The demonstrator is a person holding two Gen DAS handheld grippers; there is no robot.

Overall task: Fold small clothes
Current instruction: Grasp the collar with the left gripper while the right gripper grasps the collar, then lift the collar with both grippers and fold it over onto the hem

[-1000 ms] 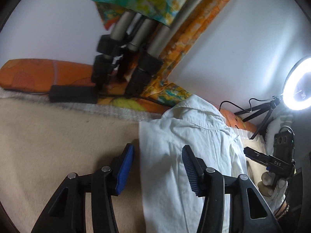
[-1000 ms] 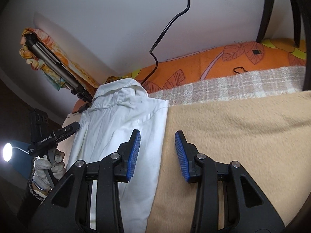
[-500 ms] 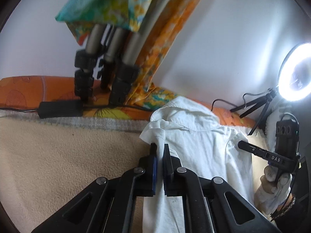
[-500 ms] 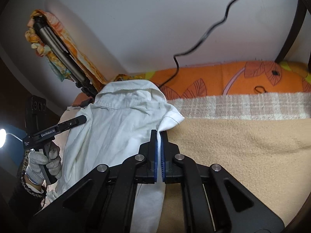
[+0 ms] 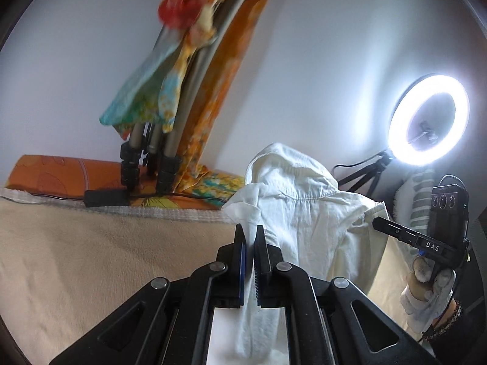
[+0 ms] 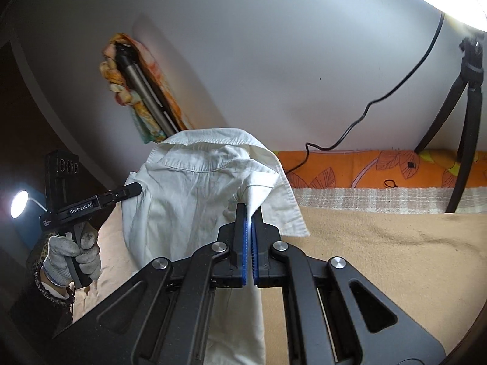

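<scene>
A small white collared shirt [image 5: 307,210] hangs lifted above the beige blanket [image 5: 91,258], collar uppermost. My left gripper [image 5: 250,231] is shut on the shirt's left edge near the shoulder, cloth pinched between its blue pads. In the right wrist view the same shirt [image 6: 188,188] shows, and my right gripper [image 6: 249,213] is shut on its right edge below the collar. Each view also shows the other gripper held by a gloved hand [image 6: 70,255] at the shirt's far side. The shirt's lower part drapes down behind the jaws.
A folded tripod draped with patterned cloth [image 5: 170,115] leans on the white wall. A lit ring light [image 5: 429,118] on a small tripod stands at the right. An orange patterned cushion [image 6: 380,167] and checked strip line the wall, with a black cable [image 6: 380,100] and tripod leg [image 6: 465,140].
Both grippers went from open astride the flat shirt's edges to shut on them, then rose, lifting the shirt's upper part off the blanket.
</scene>
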